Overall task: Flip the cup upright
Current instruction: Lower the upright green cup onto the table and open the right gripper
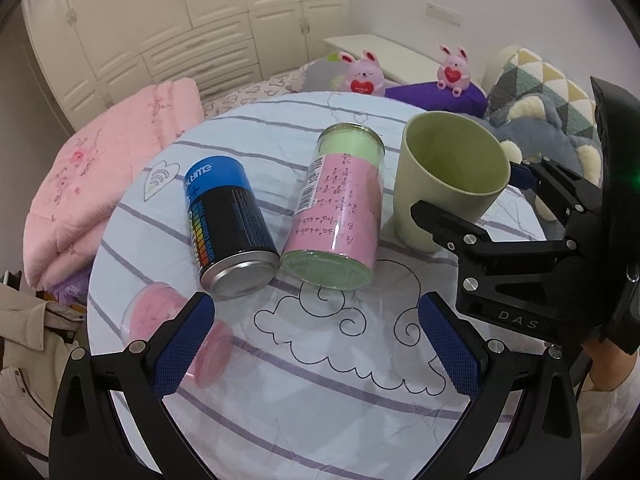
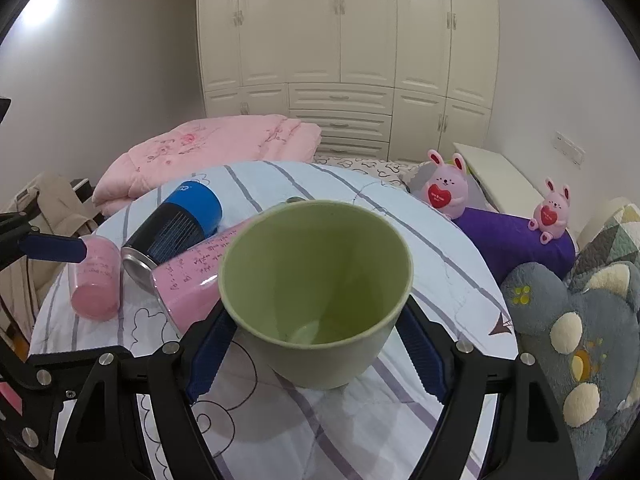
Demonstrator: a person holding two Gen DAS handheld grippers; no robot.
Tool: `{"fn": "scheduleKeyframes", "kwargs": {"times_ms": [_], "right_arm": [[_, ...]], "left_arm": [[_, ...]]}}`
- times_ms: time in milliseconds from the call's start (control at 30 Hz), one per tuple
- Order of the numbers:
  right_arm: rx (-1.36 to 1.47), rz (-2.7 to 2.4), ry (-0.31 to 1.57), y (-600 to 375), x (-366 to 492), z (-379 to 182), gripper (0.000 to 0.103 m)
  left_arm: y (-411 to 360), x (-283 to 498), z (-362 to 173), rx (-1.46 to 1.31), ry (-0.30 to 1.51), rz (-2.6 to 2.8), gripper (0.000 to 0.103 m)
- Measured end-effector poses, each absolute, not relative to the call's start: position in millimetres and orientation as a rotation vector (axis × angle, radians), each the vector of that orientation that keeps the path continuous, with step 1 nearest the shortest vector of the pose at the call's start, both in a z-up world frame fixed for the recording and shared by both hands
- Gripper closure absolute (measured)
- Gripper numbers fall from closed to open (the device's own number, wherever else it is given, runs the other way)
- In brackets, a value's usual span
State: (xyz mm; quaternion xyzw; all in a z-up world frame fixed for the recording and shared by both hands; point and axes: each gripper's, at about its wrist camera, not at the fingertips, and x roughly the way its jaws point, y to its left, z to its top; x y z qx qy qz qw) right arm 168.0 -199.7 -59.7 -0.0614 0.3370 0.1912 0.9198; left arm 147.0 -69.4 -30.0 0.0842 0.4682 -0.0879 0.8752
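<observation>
A light green cup (image 2: 316, 292) stands upright, mouth up, on the round cloth-covered table (image 2: 440, 280). My right gripper (image 2: 316, 344) has its blue pads on both sides of the cup's body and grips it. In the left wrist view the cup (image 1: 448, 176) is at the right, with the right gripper (image 1: 480, 216) around its lower side. My left gripper (image 1: 316, 344) is open and empty over the near part of the table, apart from the cup.
A blue and black can (image 1: 228, 224) and a pink-labelled glass jar (image 1: 340, 208) lie on their sides mid-table. A small pink cup (image 1: 176, 332) lies by the left gripper's left finger. Pink quilt (image 1: 100, 184), plush toys (image 2: 572, 332) and pillows surround the table.
</observation>
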Motion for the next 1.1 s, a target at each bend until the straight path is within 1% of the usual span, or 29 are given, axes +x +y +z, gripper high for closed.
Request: {"fn": "scheduleKeyframes", "kwargs": {"times_ms": [367, 733, 1100], "right_arm": [[-0.029, 0.416, 0.667, -211.7, 146.4, -41.8, 0.020], [-0.012, 0.435, 0.618, -219.8, 116.4, -20.6, 0.020], [0.020, 0.449, 0.555, -227.1, 78.6, -14.6, 0.020]], "left_arm": [[-65.1, 135.3, -16.4, 0.154, 0.927, -0.165, 0.000], [-61.7, 103.5, 5.5, 0.140, 0.833, -0.091, 0.000], [-39.2, 62.4, 16.1, -0.006, 0.731, 0.069, 0.000]]}}
